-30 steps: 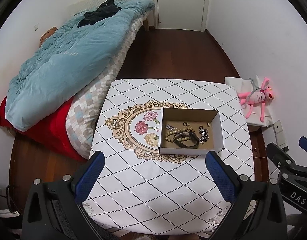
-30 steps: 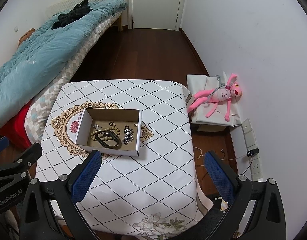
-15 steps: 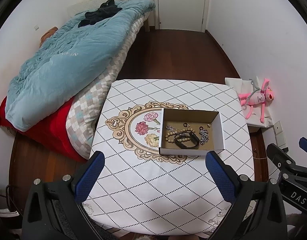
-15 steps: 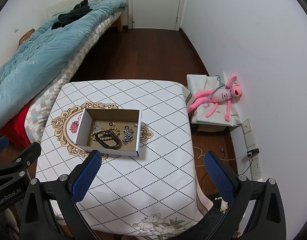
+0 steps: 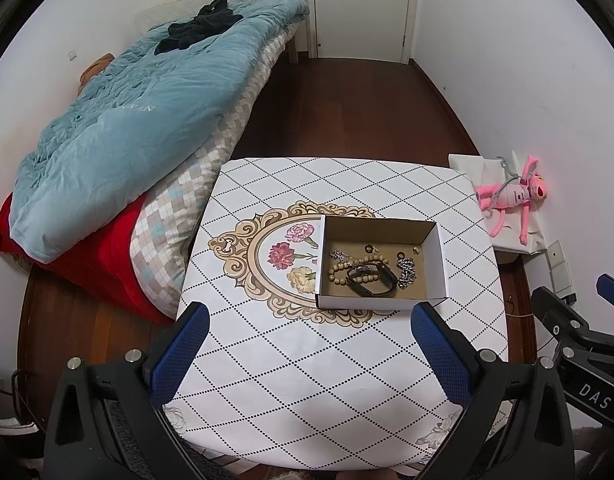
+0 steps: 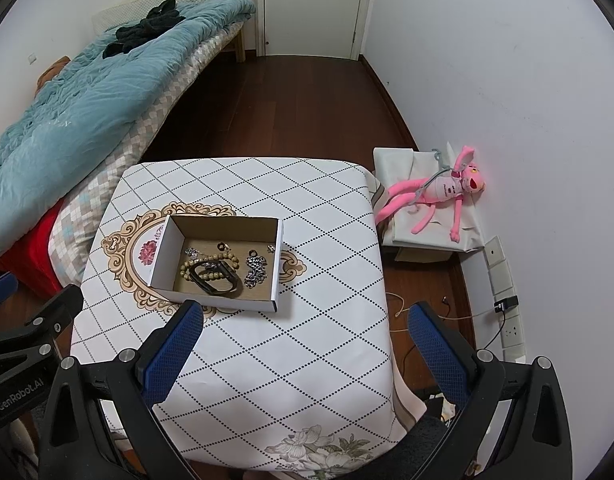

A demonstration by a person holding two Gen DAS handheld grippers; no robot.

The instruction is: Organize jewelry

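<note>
An open cardboard box (image 5: 437, 252) (image 6: 277, 264) sits on the table with the white diamond-pattern cloth (image 5: 307, 380) (image 6: 307, 360). Inside lie a beaded bracelet (image 5: 341, 268) (image 6: 227, 258), a black band (image 5: 389, 280) (image 6: 221, 286), a silver chain (image 5: 407, 272) (image 6: 255, 270) and small rings. My left gripper (image 5: 309, 324) is open and empty, held above the table's near side, in front of the box. My right gripper (image 6: 305, 322) is open and empty, held near and to the right of the box.
A bed with a blue quilt (image 5: 127, 128) (image 6: 87, 96) stands left of the table. A pink plush toy (image 5: 515, 196) (image 6: 439, 192) lies on a white box by the right wall. Wall sockets and cables (image 6: 507, 304) are at the right. A door (image 5: 361, 8) is at the back.
</note>
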